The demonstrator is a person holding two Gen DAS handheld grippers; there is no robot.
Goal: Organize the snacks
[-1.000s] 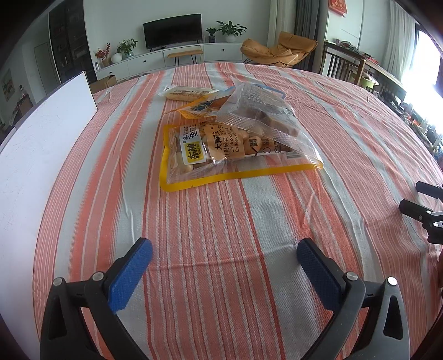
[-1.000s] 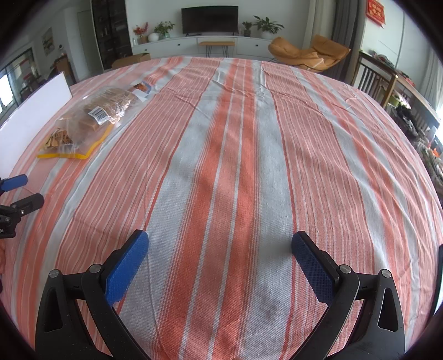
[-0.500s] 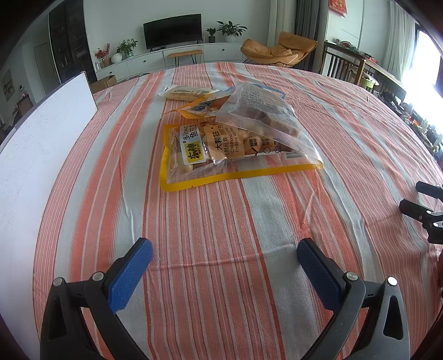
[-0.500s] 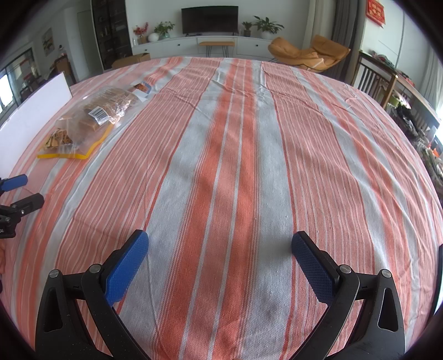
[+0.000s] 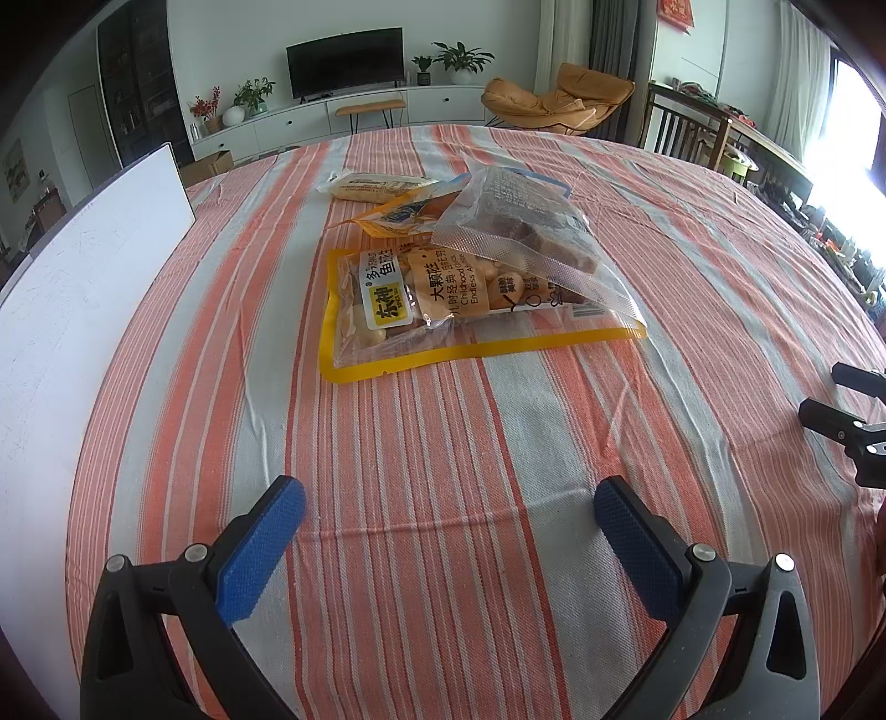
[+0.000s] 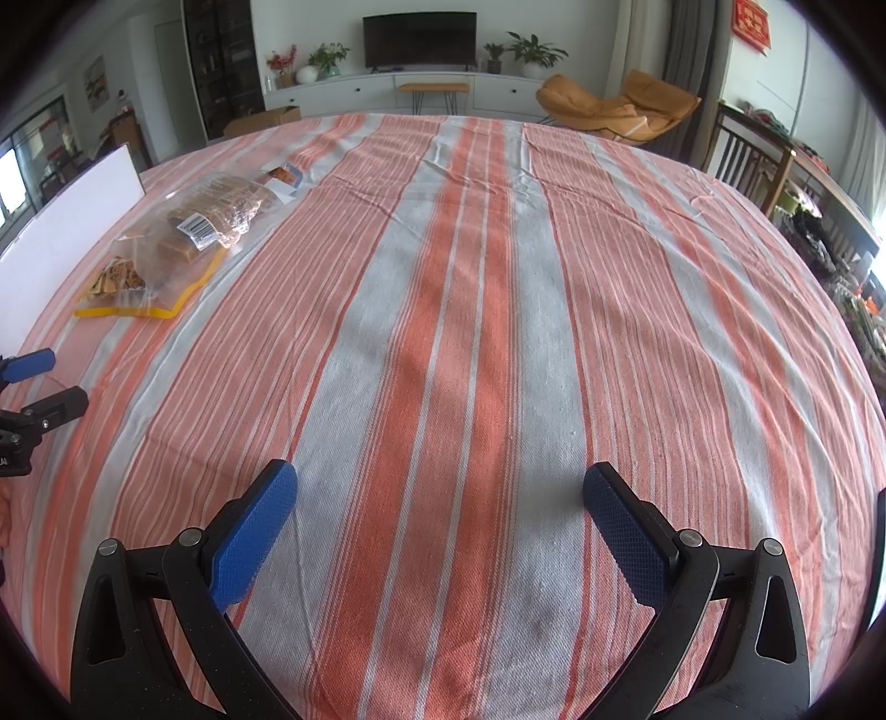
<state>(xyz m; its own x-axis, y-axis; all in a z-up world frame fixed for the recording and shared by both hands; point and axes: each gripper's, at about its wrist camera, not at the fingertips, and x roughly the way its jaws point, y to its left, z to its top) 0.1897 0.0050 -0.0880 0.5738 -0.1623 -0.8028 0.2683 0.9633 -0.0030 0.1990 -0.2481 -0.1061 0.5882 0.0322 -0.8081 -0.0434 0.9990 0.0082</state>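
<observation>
Four snack bags [image 5: 470, 288] lie heaped on the tabletop [image 5: 443, 443], unsorted; left gripper [image 5: 448, 531] and right gripper [image 6: 440, 515] gape wide, empty, nothing organized yet.

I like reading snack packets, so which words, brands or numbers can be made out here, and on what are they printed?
"东神" on the yellow label of the yellow-edged snack bag.
"大颗粒" and "Childhood", with "Endless" cut off, on the same bag's orange panel.
Clear bag lying on it: fine print too small to read; barcode digits unreadable.
Orange packet behind: logo blurred.
Pale packet farthest back: unreadable.
Red wall hanging: blurred.
</observation>
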